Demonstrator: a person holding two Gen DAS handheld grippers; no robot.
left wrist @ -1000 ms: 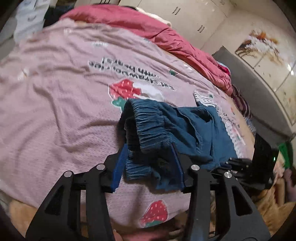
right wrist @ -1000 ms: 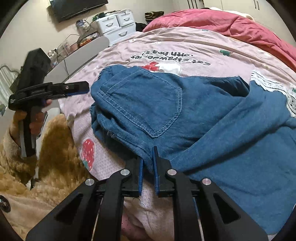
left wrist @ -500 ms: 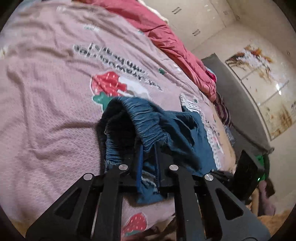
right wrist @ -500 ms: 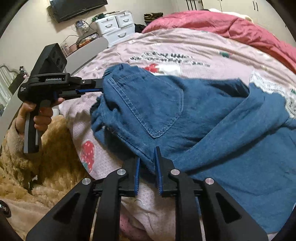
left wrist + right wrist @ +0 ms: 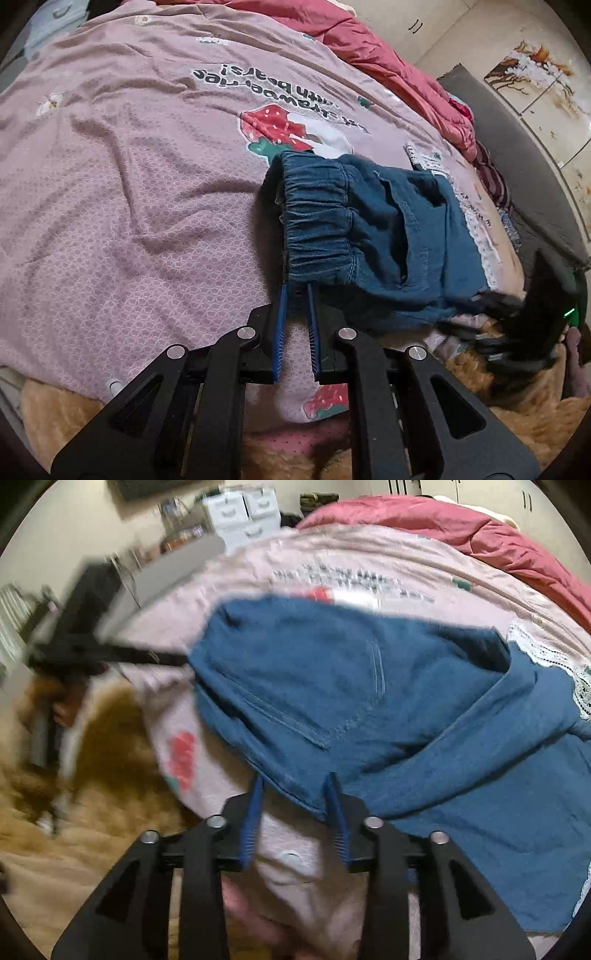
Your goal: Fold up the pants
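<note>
The pink bedspread (image 5: 140,206) fills most of both wrist views, printed with strawberries and upside-down lettering; broad bare stretches of it lie open across the left and centre of the left wrist frame. A red quilt (image 5: 399,62) runs along its far edge at upper right. At the bottom of both frames the spread's near edge drops away to tan, fuzzy fabric (image 5: 74,849).

The blue denim pants (image 5: 373,229) lie right of centre in the left wrist view, bunched, their gathered elastic waistband lifted and facing the camera. In the right wrist view the pants (image 5: 406,716) cover the centre and right of the frame, a stitched back pocket showing and a folded hem edge near the bottom centre.

The left gripper (image 5: 295,291) points steeply down from the lower centre, its blue pads pinched on the lower corner of the waistband. In the blurred right wrist view the same tool reaches in from the left, gripped by a hand (image 5: 62,705), its tip meeting the pants' left edge.

The right gripper (image 5: 293,784) also tilts down; its jaws are opening, standing apart with the hem edge between them, no longer clearly pressed.
</note>
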